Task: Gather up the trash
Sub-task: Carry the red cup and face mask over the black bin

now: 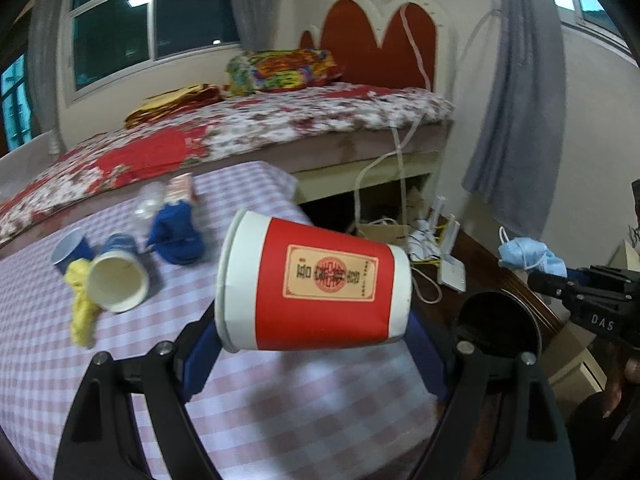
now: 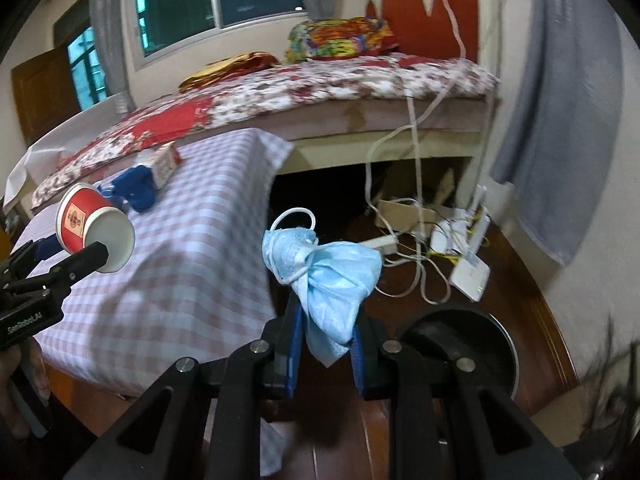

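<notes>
My left gripper (image 1: 312,344) is shut on a red and white paper cup (image 1: 316,280), held sideways above the checked tablecloth (image 1: 280,412); the cup also shows in the right wrist view (image 2: 94,226). My right gripper (image 2: 324,344) is shut on a crumpled blue face mask (image 2: 324,276), held above the floor beside the table; the mask also shows in the left wrist view (image 1: 528,254). A black round bin (image 2: 460,344) stands on the floor below and right of the mask; the bin also shows in the left wrist view (image 1: 496,328).
On the tablecloth lie a white cup on its side (image 1: 116,280), a blue cup (image 1: 70,250), yellow crumpled paper (image 1: 82,304), a blue cloth (image 1: 176,232), a clear plastic piece (image 1: 150,198) and a small box (image 2: 164,162). A bed (image 1: 240,128) stands behind; cables and a router (image 2: 468,268) lie on the floor.
</notes>
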{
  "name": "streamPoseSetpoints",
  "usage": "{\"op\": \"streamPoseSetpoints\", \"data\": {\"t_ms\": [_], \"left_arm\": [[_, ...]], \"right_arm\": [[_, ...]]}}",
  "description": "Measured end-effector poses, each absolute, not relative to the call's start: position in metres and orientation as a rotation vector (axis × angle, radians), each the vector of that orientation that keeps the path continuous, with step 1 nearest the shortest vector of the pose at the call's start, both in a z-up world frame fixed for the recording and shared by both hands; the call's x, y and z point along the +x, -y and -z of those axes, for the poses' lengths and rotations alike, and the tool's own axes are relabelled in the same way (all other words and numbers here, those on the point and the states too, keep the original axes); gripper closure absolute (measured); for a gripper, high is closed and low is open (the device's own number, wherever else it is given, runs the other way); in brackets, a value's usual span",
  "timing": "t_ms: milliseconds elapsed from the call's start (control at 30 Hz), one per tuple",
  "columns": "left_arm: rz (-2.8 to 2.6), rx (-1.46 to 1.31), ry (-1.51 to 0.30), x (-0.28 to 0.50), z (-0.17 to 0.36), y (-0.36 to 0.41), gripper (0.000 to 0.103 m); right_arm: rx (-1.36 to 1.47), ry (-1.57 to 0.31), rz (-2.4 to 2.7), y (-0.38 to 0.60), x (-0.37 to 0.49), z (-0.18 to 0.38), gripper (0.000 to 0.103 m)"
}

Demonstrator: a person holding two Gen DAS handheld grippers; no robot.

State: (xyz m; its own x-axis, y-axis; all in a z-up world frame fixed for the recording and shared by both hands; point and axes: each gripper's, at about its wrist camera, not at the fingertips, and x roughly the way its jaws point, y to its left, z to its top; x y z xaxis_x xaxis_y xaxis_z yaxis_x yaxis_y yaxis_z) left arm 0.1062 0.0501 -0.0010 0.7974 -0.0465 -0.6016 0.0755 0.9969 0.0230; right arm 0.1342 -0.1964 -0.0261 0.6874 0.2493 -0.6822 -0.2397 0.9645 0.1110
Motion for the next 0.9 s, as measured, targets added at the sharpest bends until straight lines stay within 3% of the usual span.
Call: {"op": "streamPoseSetpoints", "data": {"t_ms": [900], "left_arm": [[0.453,0.177,-0.809,0.135,0.066,0.121,0.019]], "right_arm": [[0.072,-0.937,-0.030,0.340,0.122,0.103,0.080]]}}
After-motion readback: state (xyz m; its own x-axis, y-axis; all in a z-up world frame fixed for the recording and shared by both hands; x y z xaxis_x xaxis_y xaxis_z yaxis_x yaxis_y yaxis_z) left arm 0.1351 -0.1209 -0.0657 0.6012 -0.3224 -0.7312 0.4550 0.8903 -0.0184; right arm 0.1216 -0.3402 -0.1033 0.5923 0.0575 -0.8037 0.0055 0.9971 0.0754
